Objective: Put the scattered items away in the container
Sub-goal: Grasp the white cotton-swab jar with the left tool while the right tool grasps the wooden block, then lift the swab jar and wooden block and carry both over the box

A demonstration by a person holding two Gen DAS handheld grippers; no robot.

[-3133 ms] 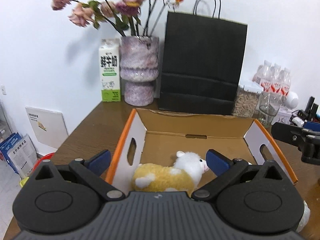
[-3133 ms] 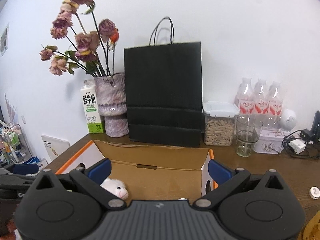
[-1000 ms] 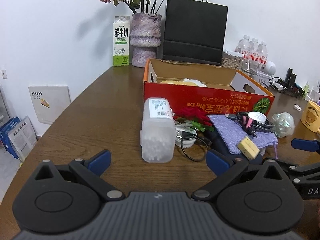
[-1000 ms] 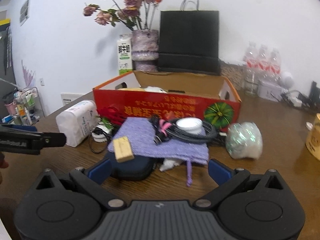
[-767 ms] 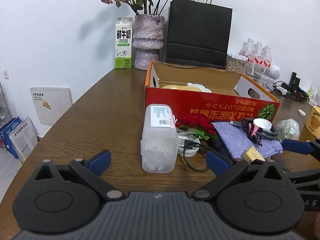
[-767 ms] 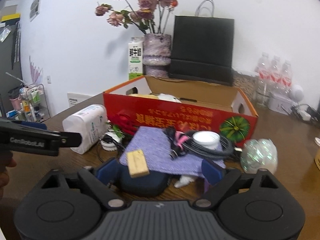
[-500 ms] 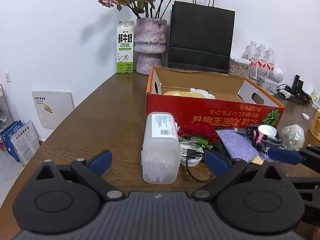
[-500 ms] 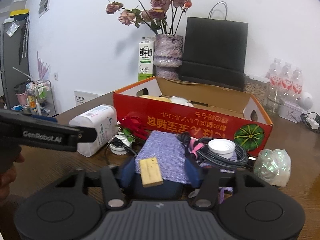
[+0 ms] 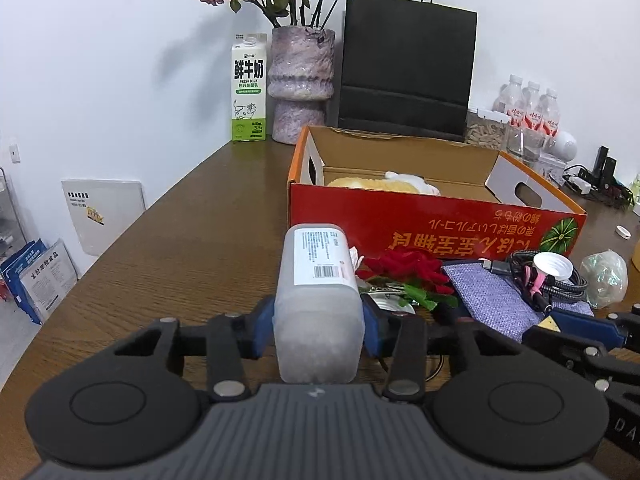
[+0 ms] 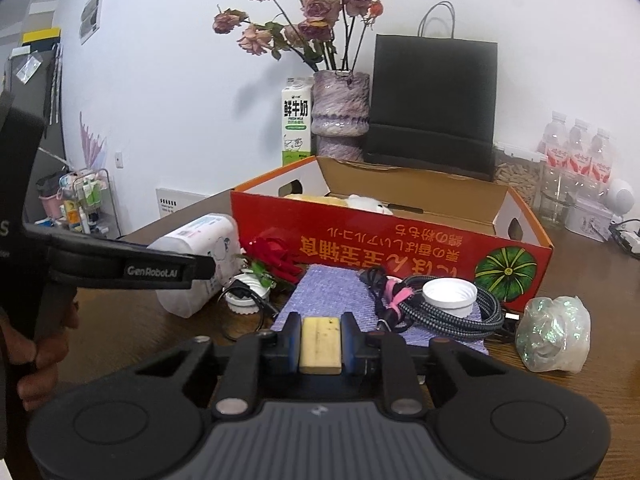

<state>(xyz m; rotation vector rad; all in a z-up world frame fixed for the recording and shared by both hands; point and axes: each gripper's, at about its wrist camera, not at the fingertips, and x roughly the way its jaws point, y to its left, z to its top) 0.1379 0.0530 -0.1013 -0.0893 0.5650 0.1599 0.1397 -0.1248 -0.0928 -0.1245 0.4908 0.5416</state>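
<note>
We are just closing the left gripper on the plastic jar and the right gripper on the yellow block, both in front of the red box; lifting straight up should be clearing its near wall.

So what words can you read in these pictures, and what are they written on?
"鲜牛奶" and "FRESH MILK": milk carton.
"GenRobot.AI": arm of the left claw.
Yellow characters, upside down: red box, too hard to read.
Barcode label: plastic container, too small.
Bottle labels: blurred.
</note>
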